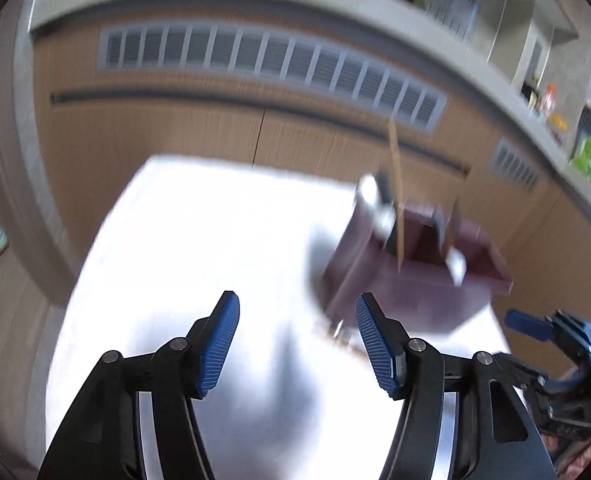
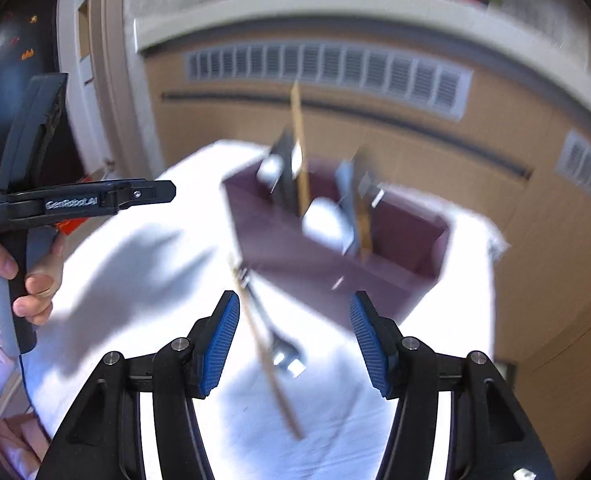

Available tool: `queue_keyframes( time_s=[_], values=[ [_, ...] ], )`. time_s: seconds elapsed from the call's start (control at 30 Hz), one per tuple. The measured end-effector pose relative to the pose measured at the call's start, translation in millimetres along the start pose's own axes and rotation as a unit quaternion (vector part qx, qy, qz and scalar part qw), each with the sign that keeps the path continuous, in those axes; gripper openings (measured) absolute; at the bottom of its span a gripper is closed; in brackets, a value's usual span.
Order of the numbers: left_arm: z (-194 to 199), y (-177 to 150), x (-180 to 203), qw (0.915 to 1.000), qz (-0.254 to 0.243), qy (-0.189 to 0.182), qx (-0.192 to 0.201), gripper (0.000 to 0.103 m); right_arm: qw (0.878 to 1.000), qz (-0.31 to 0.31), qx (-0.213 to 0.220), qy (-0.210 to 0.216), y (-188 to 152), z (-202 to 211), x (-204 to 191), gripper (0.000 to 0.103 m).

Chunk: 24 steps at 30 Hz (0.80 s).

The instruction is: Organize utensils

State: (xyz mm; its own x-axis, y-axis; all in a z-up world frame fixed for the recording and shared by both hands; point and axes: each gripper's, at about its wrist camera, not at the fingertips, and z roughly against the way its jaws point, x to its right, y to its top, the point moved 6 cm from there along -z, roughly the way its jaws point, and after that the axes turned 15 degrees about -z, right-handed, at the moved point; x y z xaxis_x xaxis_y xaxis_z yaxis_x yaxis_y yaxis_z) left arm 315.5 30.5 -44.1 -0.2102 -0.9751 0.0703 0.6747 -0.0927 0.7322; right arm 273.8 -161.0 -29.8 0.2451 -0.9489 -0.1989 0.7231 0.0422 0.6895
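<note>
Both claws, left and right, gape empty; a chopstick and fork lie below the right, awaiting the box.

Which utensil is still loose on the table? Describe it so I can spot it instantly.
Start at the white-covered table and find the maroon utensil box standing on it. In front of the box, between the open right gripper's fingers in its own view, a long wooden stick lies flat beside a metal utensil. Unlike the utensils upright in the box, these two lie on the cloth.
</note>
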Motion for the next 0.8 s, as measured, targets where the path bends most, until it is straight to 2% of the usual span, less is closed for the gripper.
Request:
queue_keyframes(
  time_s=[0.13, 0.23, 0.37, 0.43, 0.5, 0.67, 0.8],
  values=[
    [-5, -47, 0, 0.9985, 0.007, -0.012, -0.052, 0.061, 0.999, -0.004, -0.038, -0.005, -20, -35, -2, 0.052],
    [-2, -67, 3, 0.9974, 0.009, -0.016, -0.070, 0.061, 0.998, -0.003, -0.061, -0.012, -23, -58, 0, 0.040],
    [1, -80, 12, 0.9966, 0.002, -0.014, -0.081, 0.063, 0.996, -0.021, -0.088, -0.007, -20, -86, 8, 0.039],
    [3, -84, 17, 0.9964, -0.008, -0.015, -0.083, 0.063, 0.995, -0.038, -0.091, 0.003, -19, -87, 11, 0.037],
    [6, -85, 23, 0.9963, -0.019, -0.012, -0.083, 0.064, 0.994, -0.045, -0.098, 0.006, -21, -84, 11, 0.025],
    [8, -76, 33, 0.9963, -0.032, -0.015, -0.078, 0.069, 0.992, -0.055, -0.112, 0.024, -39, -65, 8, 0.012],
    [8, -74, 40, 0.9957, -0.041, -0.015, -0.082, 0.069, 0.990, -0.064, -0.121, 0.043, -60, -47, 0, 0.012]
  ],
)
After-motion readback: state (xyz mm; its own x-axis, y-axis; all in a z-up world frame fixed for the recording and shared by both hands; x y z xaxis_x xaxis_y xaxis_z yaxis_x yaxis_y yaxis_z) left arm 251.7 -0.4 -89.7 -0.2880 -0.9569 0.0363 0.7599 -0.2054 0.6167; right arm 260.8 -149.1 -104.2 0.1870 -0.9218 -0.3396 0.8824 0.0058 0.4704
